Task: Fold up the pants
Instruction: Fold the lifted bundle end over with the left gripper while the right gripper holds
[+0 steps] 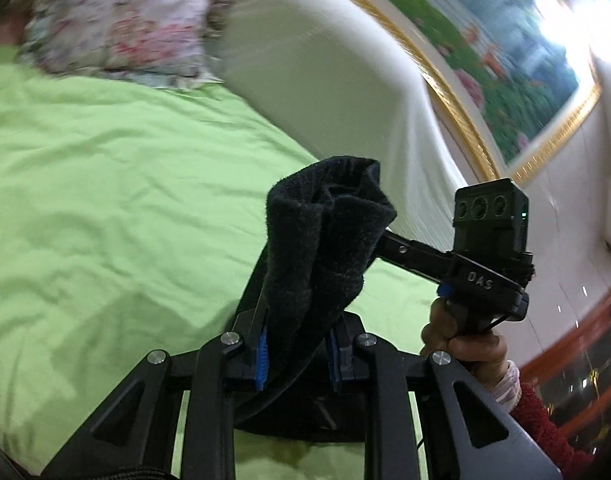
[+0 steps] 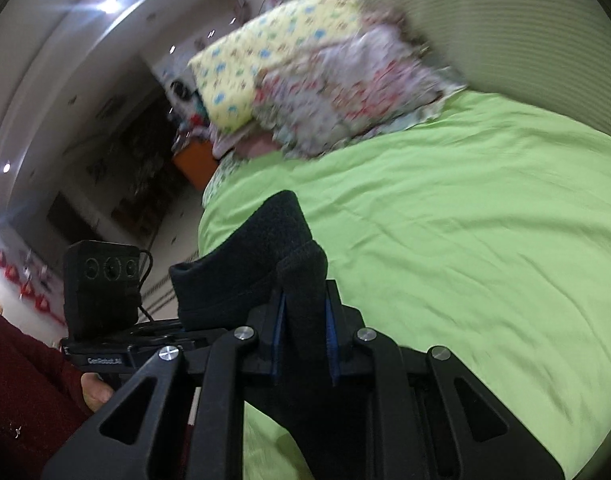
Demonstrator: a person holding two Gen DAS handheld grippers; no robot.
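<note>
Both grippers are clamped on the pants right now, and the cloth is up in the air over the bed [image 1: 105,184]. My left gripper [image 1: 297,356] pinches a thick bunch of the black pants [image 1: 325,232]; my right gripper [image 2: 305,344] bites another edge of the pants [image 2: 249,276], which stands up in a soft roll. Fleecy, limp stuff, light by the look of it, so it should sag and bunch between my hands rather than hold a line. I'd judge the best hold is on the hem or waistband edge, well apart, pulled taut. Pillows [image 2: 325,92] sit near the headboard [image 1: 325,92] end, well clear.
</note>
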